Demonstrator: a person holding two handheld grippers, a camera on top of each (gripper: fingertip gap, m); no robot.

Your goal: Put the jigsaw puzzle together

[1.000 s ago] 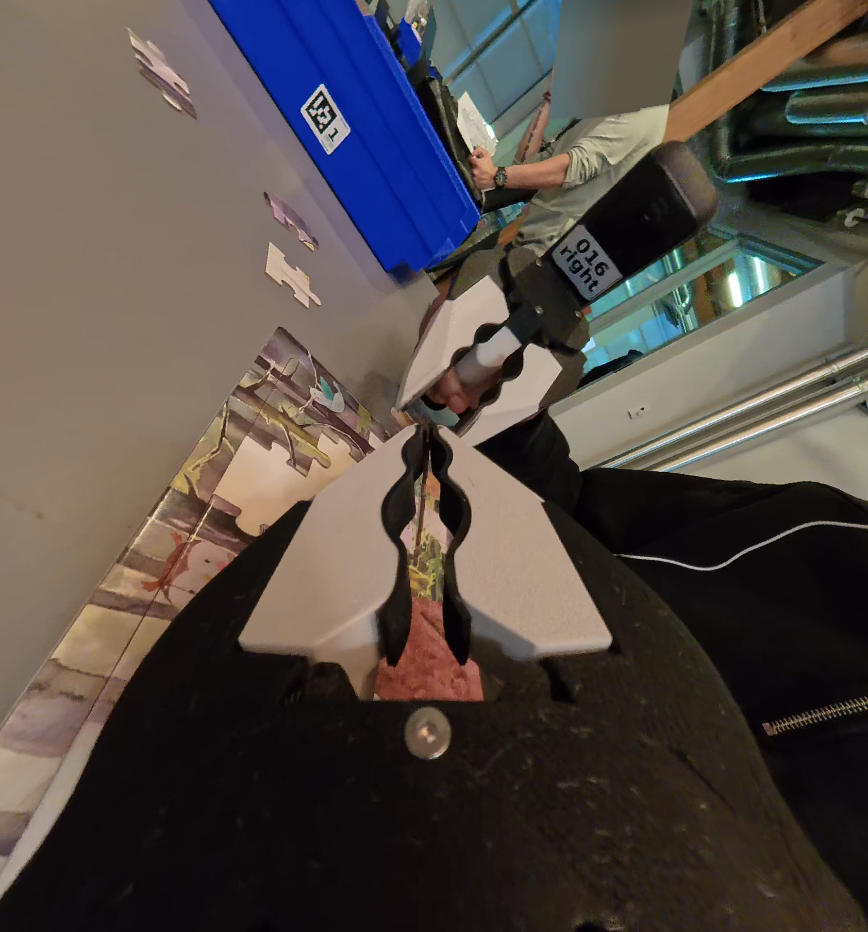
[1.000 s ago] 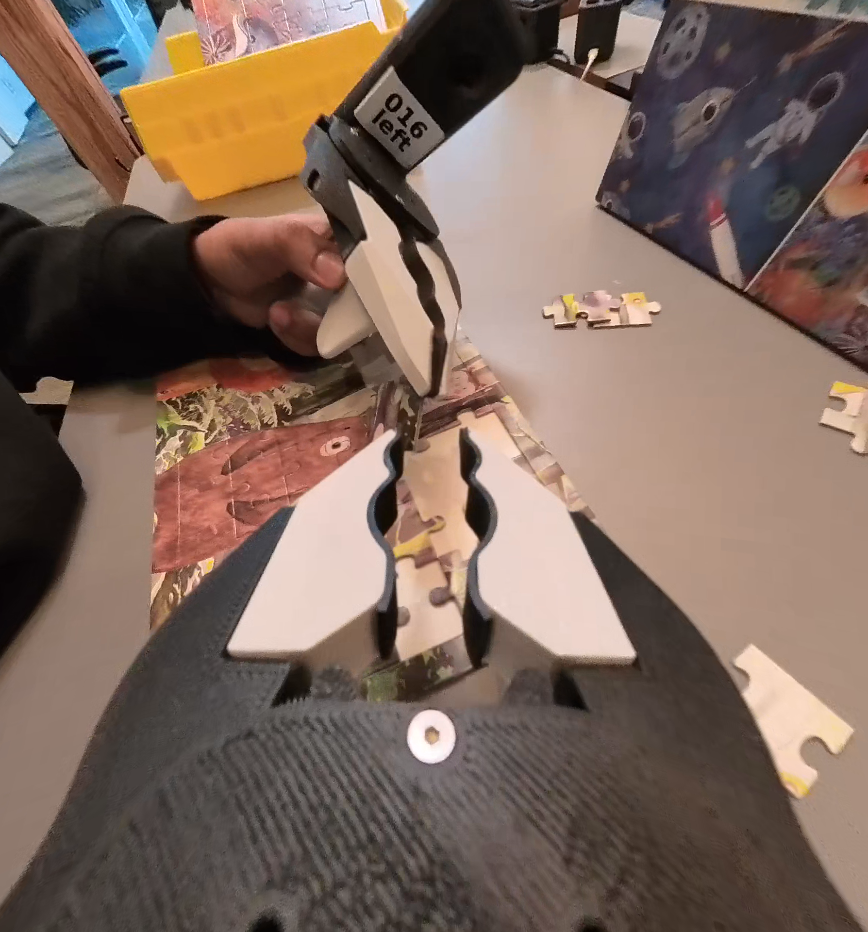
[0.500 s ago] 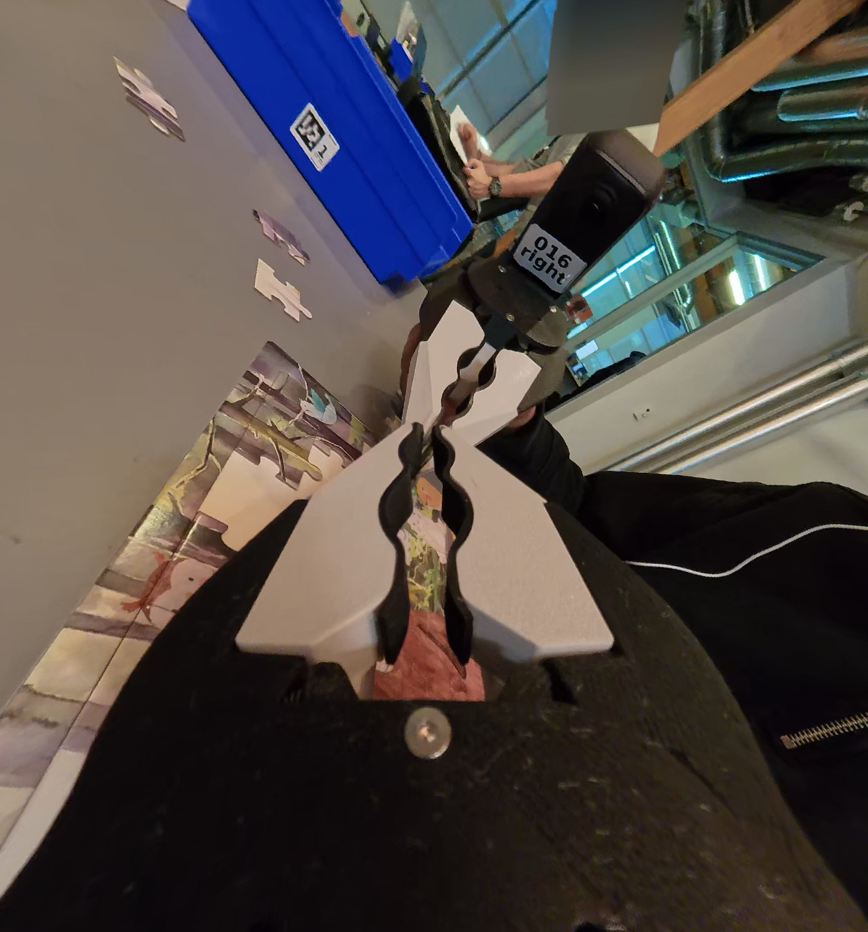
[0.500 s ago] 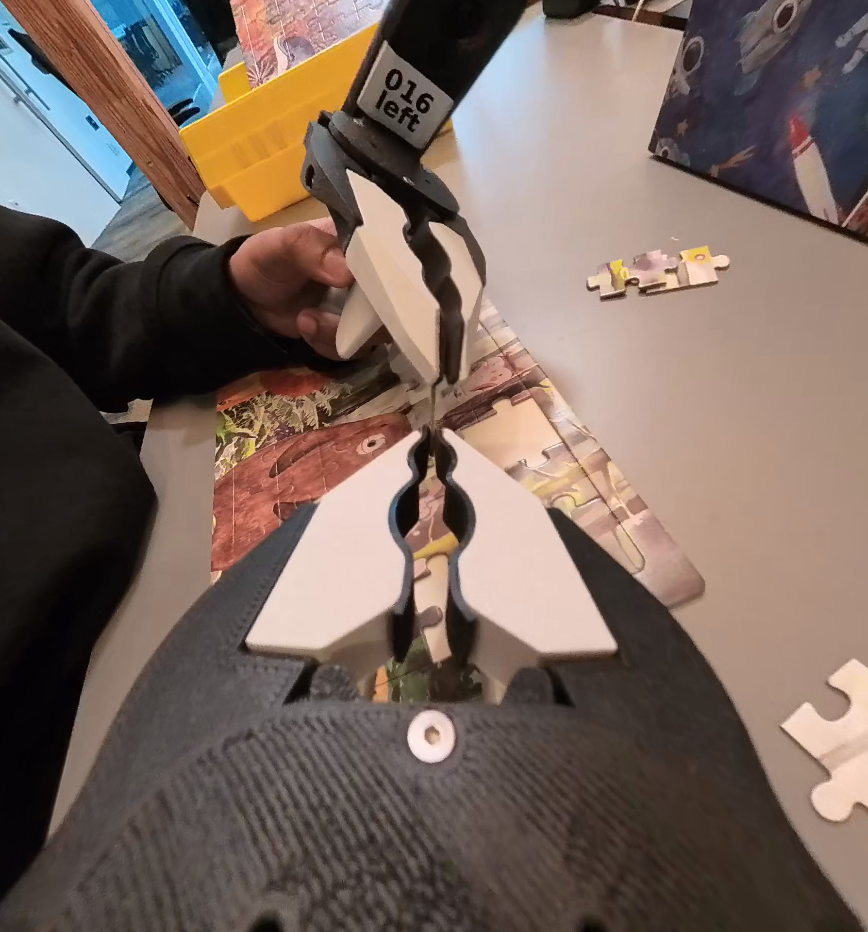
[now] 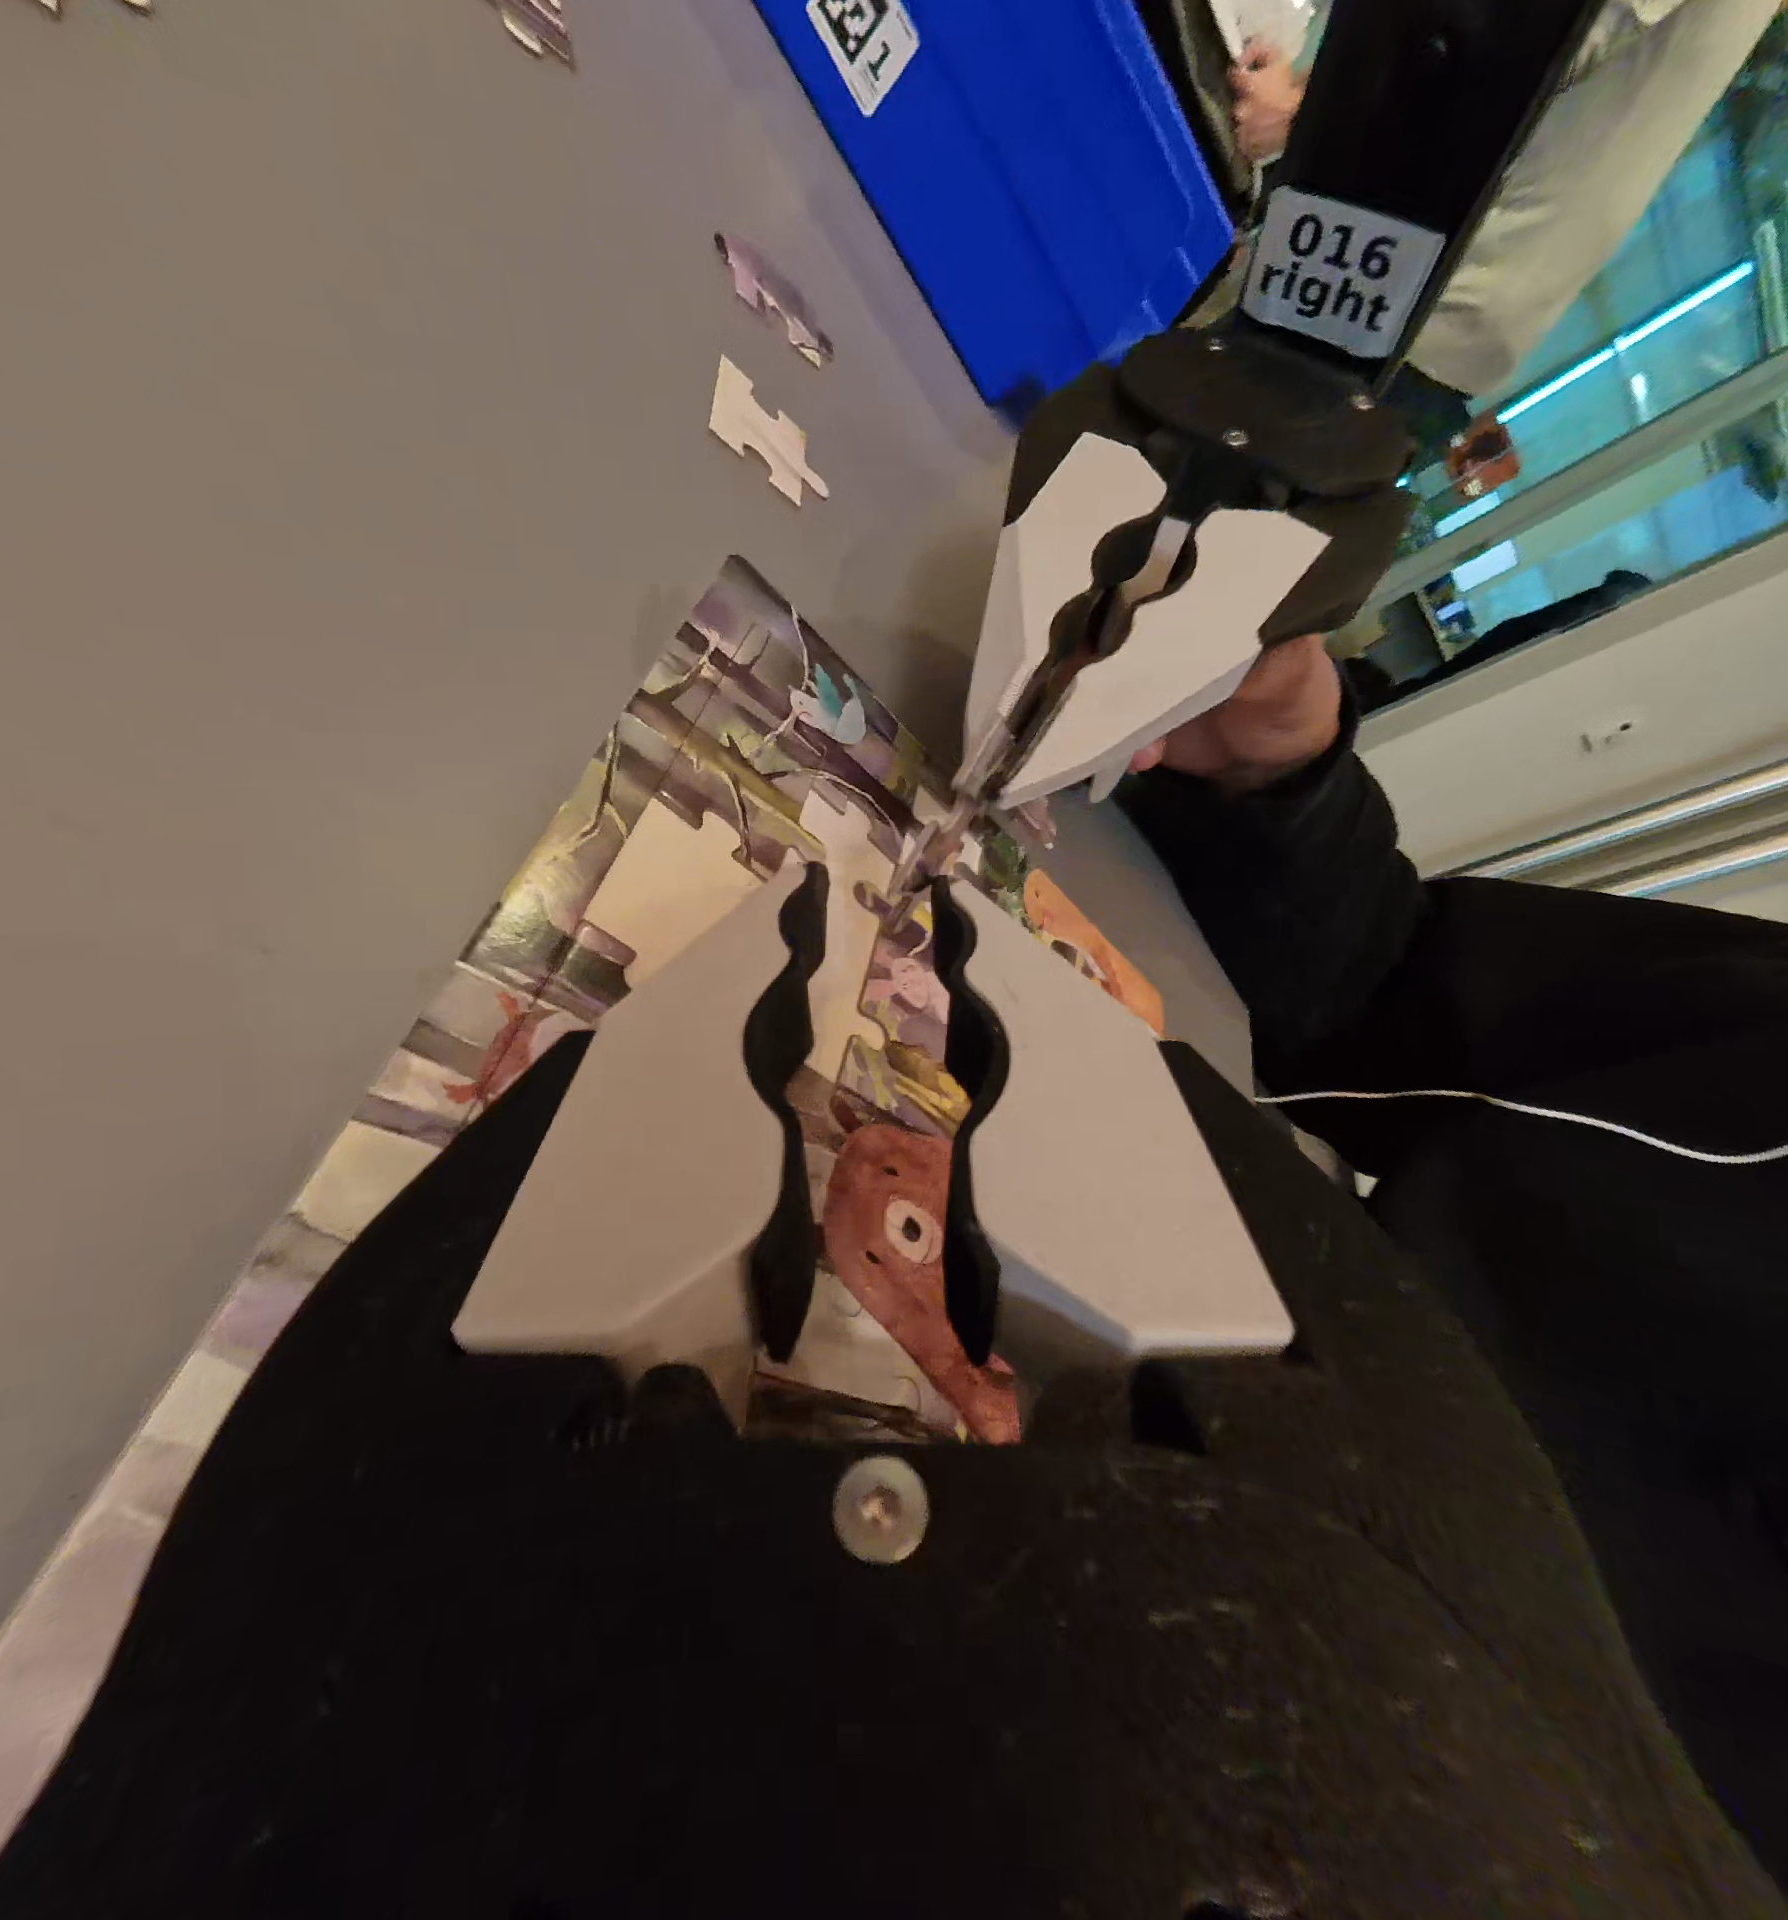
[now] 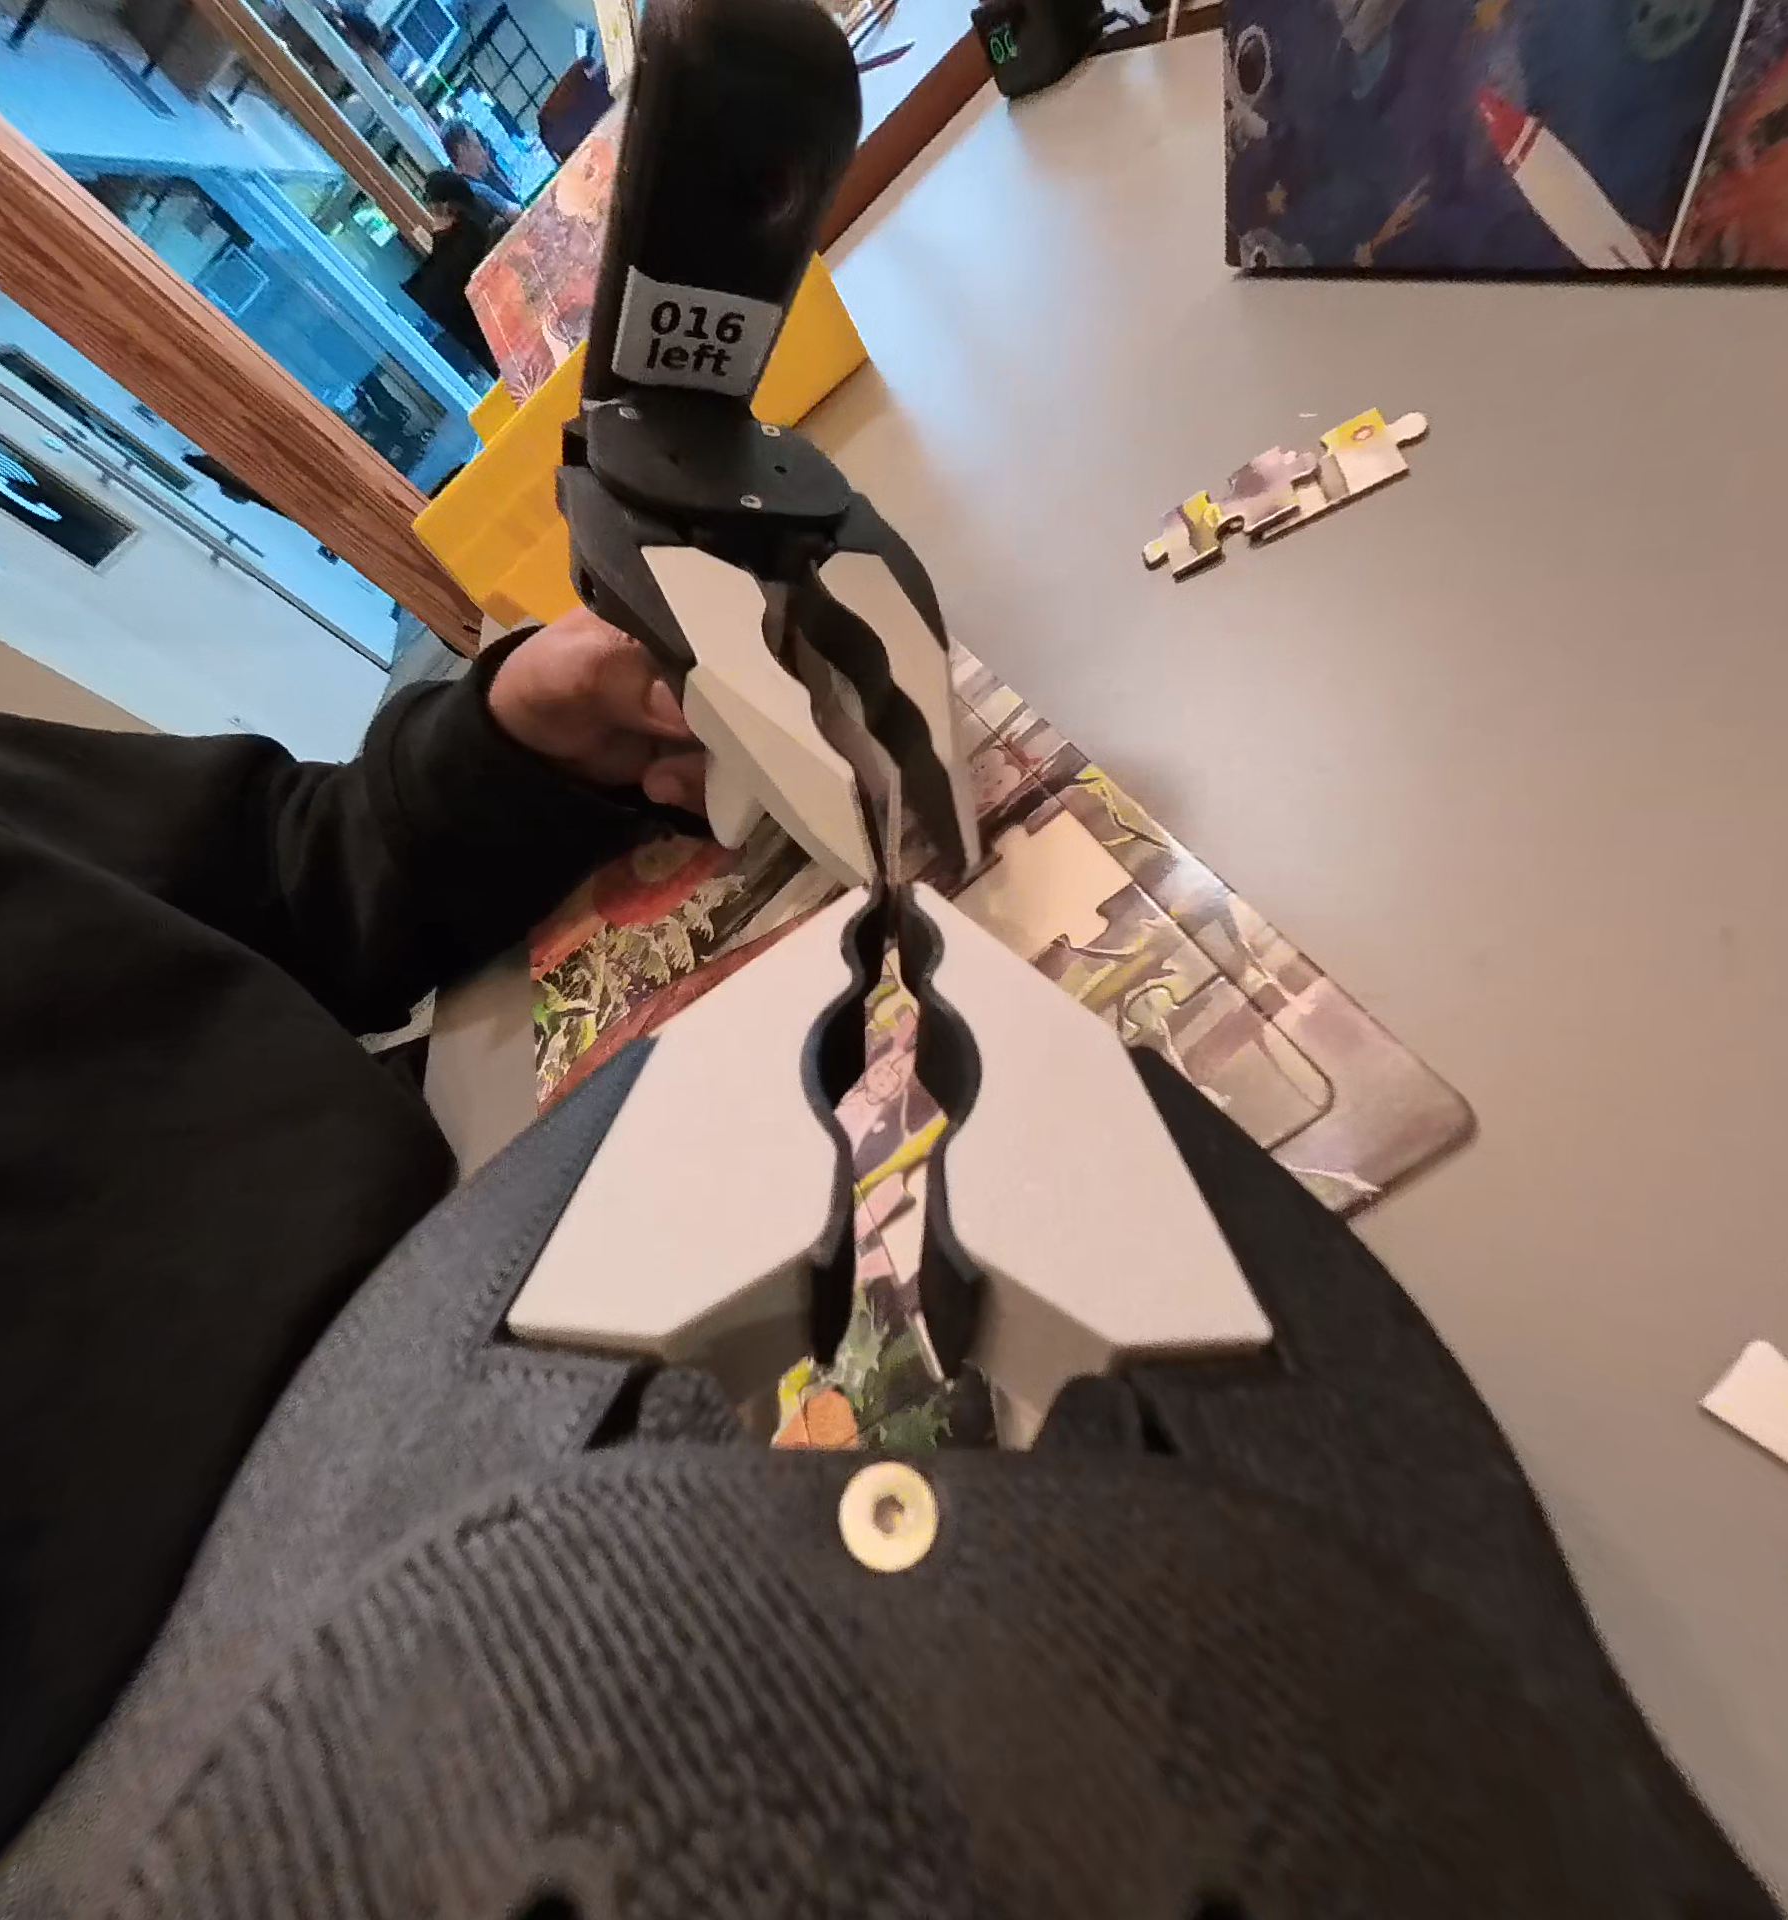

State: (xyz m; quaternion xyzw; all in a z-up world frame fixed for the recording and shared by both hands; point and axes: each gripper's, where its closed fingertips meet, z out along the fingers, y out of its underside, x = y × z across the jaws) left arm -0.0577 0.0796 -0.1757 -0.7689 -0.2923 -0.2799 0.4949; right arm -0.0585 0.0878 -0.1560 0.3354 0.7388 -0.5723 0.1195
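A grey tabletop (image 6: 1492,779) carries a partly assembled jigsaw puzzle (image 6: 1181,966), with a gap bare in its middle – loose pieces (image 6: 1285,488) lie well apart, near a blue bin (image 5: 1025,187) and a yellow bin (image 6: 516,499). The left gripper (image 5: 874,894) stands parted above the puzzle, holding nothing. The right gripper (image 6: 895,904) is pinched nearly closed on a thin puzzle piece (image 5: 921,847) held edge-on just above the gap, the two grippers' tips almost touching.
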